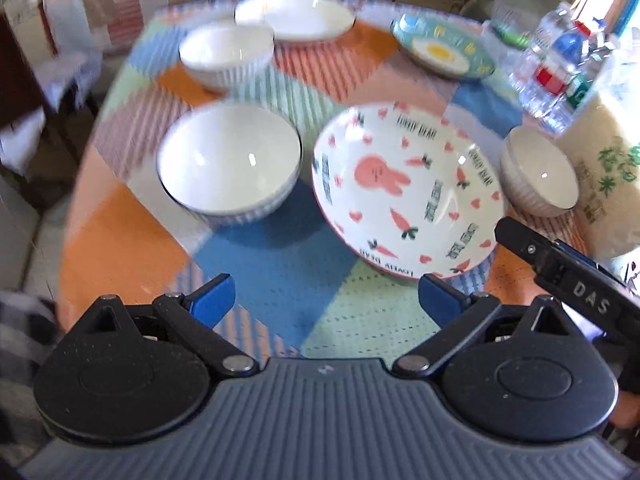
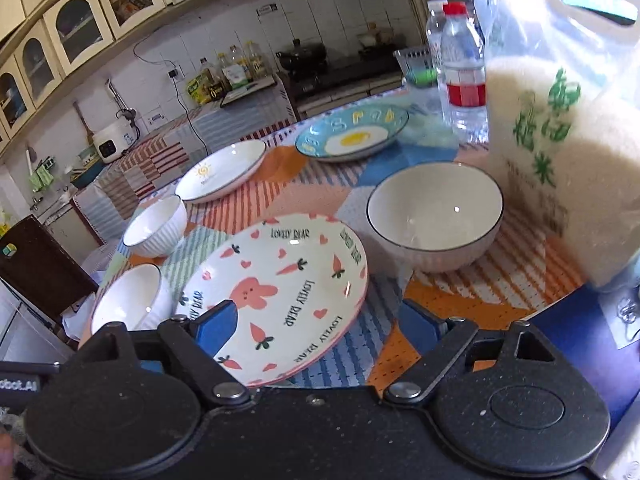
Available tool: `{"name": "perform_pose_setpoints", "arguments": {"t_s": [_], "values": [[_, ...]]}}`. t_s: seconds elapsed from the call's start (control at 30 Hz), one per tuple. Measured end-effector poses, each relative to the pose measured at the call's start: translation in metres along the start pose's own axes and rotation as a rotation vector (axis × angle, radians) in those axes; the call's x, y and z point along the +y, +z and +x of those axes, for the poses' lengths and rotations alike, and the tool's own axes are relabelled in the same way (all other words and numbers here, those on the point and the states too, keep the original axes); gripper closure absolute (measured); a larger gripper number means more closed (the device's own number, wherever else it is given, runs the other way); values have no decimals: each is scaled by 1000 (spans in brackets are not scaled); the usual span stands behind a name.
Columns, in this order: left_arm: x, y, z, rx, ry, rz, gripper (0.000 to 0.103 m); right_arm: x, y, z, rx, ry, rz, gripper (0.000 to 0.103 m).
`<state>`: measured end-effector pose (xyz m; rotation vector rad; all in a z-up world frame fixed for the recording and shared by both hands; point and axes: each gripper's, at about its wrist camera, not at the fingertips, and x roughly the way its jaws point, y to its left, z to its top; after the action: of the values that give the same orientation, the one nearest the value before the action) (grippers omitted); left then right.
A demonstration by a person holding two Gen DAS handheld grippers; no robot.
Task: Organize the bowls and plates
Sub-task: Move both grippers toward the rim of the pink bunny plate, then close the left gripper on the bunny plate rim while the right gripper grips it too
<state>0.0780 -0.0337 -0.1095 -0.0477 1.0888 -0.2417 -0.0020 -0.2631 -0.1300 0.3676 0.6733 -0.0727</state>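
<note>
The bunny plate (image 1: 404, 192) (image 2: 280, 296) lies on the table, front right of centre. A white bowl (image 1: 230, 160) (image 2: 132, 300) sits to its left, a second bowl (image 1: 226, 54) (image 2: 156, 226) behind that, a third bowl (image 1: 538, 170) (image 2: 434, 216) to the plate's right. A white sun plate (image 1: 296, 16) (image 2: 220, 170) and a blue egg plate (image 1: 442, 46) (image 2: 352, 132) lie at the back. My left gripper (image 1: 326, 300) is open and empty, hovering before the bunny plate. My right gripper (image 2: 316, 324) is open, its jaws straddling the bunny plate's near rim.
A big bag of rice (image 1: 604, 168) (image 2: 560, 140) stands at the right edge beside the third bowl. Water bottles (image 1: 560, 64) (image 2: 460, 68) stand behind it. The table wears a patchwork cloth (image 1: 280, 264). Kitchen counters (image 2: 168, 136) lie beyond the table.
</note>
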Motion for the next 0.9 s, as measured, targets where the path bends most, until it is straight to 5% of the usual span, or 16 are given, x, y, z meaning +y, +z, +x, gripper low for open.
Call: {"name": "perform_pose_setpoints", "arguments": {"t_s": [0.37,0.5,0.67,0.8,0.9], "values": [[-10,14,41,-7,-88,-32,9,-15,-4,39,29,22,-2,23],[-12,19,53,-26,-88,-16,23,-20,0,52,36,36,-14,42],[-12,20,68,-5,-125,-5,48,-23,2,64,56,9,-26,83],[-8,19,76,22,-121,8,71,-30,3,66,59,21,-12,86],[-3,22,83,33,-131,-19,72,-32,3,69,64,37,-13,86]]}}
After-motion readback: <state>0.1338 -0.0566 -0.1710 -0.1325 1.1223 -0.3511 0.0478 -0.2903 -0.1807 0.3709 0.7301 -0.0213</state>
